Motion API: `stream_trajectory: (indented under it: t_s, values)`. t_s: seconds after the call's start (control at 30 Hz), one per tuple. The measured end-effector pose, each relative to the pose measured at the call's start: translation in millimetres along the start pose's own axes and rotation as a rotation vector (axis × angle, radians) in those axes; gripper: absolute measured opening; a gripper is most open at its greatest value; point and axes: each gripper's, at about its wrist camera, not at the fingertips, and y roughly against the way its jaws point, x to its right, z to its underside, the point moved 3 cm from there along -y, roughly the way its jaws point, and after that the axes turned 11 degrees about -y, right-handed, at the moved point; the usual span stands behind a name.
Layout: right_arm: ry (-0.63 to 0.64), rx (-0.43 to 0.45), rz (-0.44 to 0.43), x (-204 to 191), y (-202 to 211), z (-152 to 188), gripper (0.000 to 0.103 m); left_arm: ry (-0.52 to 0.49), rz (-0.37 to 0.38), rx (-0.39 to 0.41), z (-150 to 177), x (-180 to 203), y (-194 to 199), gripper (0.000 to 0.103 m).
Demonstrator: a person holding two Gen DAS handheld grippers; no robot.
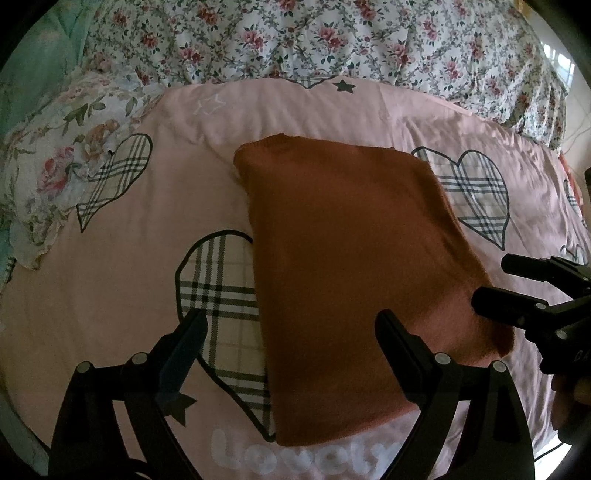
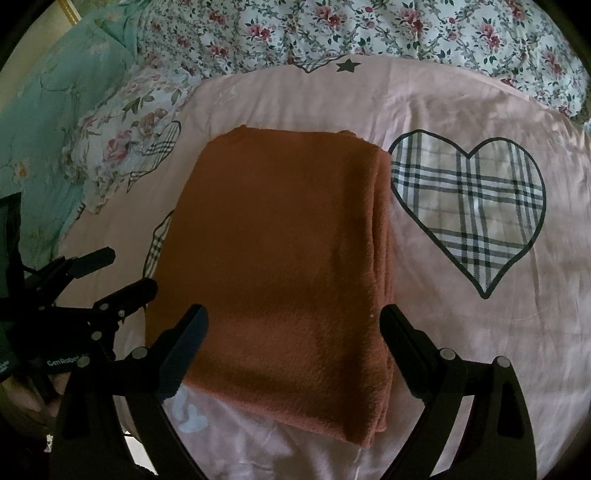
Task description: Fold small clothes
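My folded cloth (image 2: 273,266) is plain rust-orange. Under it the bedsheet (image 2: 461,350) is pale pink with black-outlined plaid hearts (image 2: 469,206), one at three o'clock, and dark stars (image 2: 348,66). At twelve o'clock the quilt (image 2: 369,29) is white with red roses; at ten o'clock lies a mint-green pillow (image 2: 55,110).

Rust-orange folded garment (image 1: 354,273) lies flat on the pink sheet (image 1: 122,280), a neat rectangle. It covers the right side of the plaid heart print (image 1: 218,295); a second plaid heart (image 1: 472,192) sits just right of it. Left gripper (image 1: 291,332) spread wide, left finger off the garment, right finger over its near part. Right gripper (image 1: 491,284) parted at the garment's right edge. Floral quilt (image 1: 332,40) beyond the garment.
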Motion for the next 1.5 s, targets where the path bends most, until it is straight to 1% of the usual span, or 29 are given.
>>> stream_trajectory:
  t_s: [0.4,1.5]
  values:
    - [-0.003,0.008,0.001,-1.3,3.1,2.7,0.094,-0.011,-0.013,0.000,0.0,4.0,2.8,0.095]
    - [-0.015,0.007,0.000,-0.7,4.4,-1.4,0.094,-0.013,-0.016,0.003,-3.7,7.7,2.7,0.095]
